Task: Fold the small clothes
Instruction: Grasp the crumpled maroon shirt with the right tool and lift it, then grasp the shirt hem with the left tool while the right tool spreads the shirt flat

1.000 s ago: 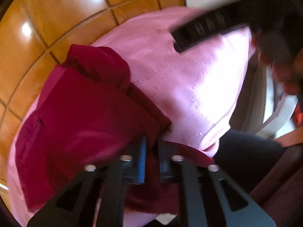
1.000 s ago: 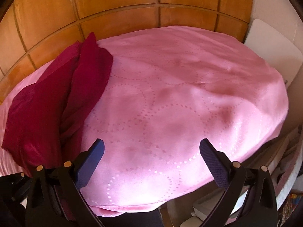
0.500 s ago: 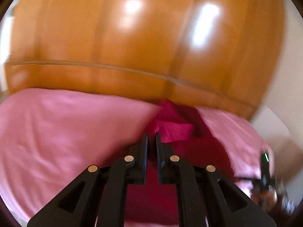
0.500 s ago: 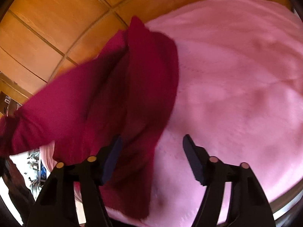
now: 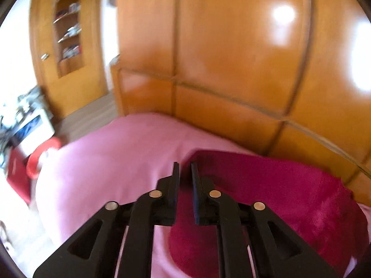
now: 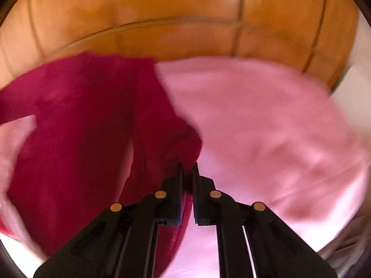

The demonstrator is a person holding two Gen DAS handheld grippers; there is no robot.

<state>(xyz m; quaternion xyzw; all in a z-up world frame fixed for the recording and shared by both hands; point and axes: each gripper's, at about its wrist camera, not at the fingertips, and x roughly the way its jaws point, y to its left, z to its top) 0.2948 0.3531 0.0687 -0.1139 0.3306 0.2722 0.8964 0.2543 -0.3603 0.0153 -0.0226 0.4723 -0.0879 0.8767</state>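
Crimson garment (image 6: 76, 120) stretched between two claws, long axis left to right.
Right claw (image 6: 188, 171) has just closed, pinching its lower-centre corner; left claw (image 5: 184, 170) pressed together on its edge.

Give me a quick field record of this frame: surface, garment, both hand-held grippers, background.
surface: pink bedspread, some wrinkles
garment: dark red cloth, spread loosely over the bedspread, not folded flat
left hand-held gripper: jaws nearly together at the garment's edge; whether cloth is pinched cannot be told
right hand-held gripper: jaws have just been closing, now shut on a bunched corner of the dark red cloth
background: glossy wooden panel wall; wooden door with shelf niche at left
image quality: motion blur in both views
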